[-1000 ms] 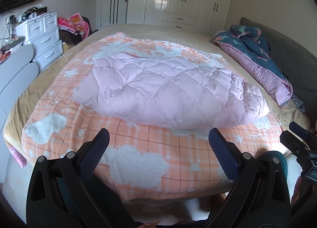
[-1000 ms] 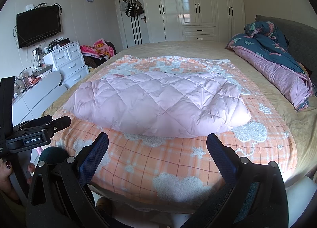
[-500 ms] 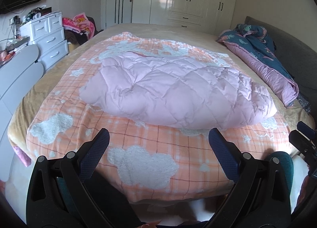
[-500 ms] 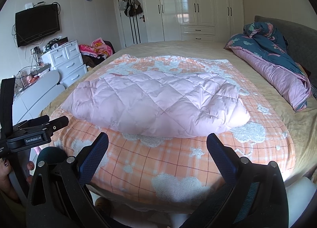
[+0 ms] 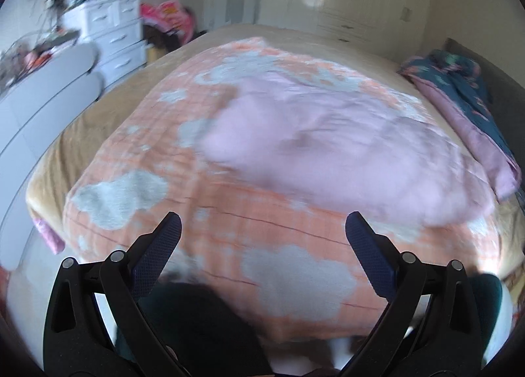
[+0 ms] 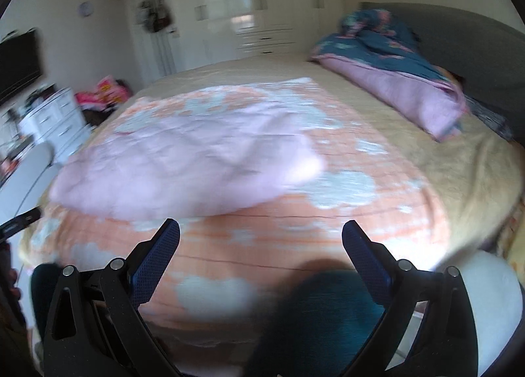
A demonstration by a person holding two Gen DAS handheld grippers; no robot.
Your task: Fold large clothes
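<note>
Ahead of me stands a white built-in wardrobe [image 6: 262,16] against cream walls. A white chest of drawers [image 5: 111,32] sits left, a grey headboard [image 6: 459,45] right, a wall clock [image 6: 86,9] above.

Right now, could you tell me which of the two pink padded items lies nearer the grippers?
The pale pink quilted coat on the orange blanket; the other, the teal-backed quilt, lies by the headboard.

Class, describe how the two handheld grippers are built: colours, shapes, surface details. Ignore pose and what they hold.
The left gripper and the right gripper look alike: matte black plastic arms with triangular cut-outs, silver round pivot bolts, and two dark blue finger pads with a fine cross-hatched grip texture. No cables, sleeves or markings show on either.
</note>
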